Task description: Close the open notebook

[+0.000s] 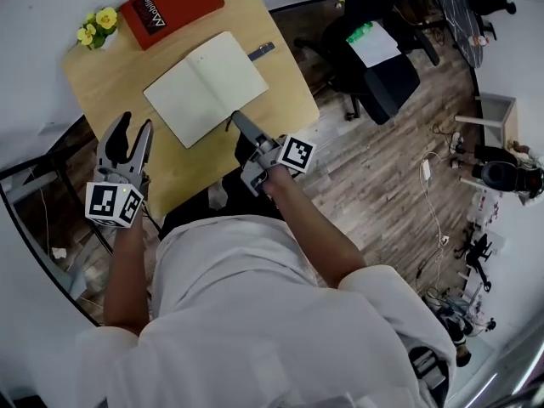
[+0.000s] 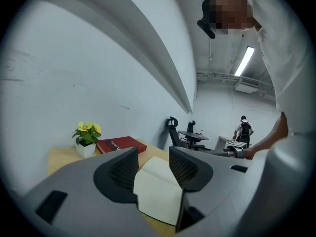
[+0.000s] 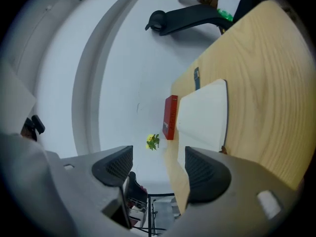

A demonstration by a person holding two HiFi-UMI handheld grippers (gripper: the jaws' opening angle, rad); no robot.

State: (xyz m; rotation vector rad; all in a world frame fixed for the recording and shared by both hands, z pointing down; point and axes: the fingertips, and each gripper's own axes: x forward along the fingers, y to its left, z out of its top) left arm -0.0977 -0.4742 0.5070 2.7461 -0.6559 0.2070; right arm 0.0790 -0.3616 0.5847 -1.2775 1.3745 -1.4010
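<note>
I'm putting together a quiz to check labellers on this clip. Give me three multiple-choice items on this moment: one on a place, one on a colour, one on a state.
1. Where does the red book lie?
A. On the far corner of the table, beside the flower pot
B. On a wall shelf
C. In a box

2. What colour are the pot's flowers?
A. Blue
B. Yellow
C. Red

3. How is the notebook now?
A. Shut
B. Standing upright on its edge
C. Open flat, blank pages up

Answers:
1 A: the head view shows it next to the pot at the far corner.
2 B: yellow blooms show in the head view and the left gripper view.
3 C: both pale pages lie spread on the wood.
</note>
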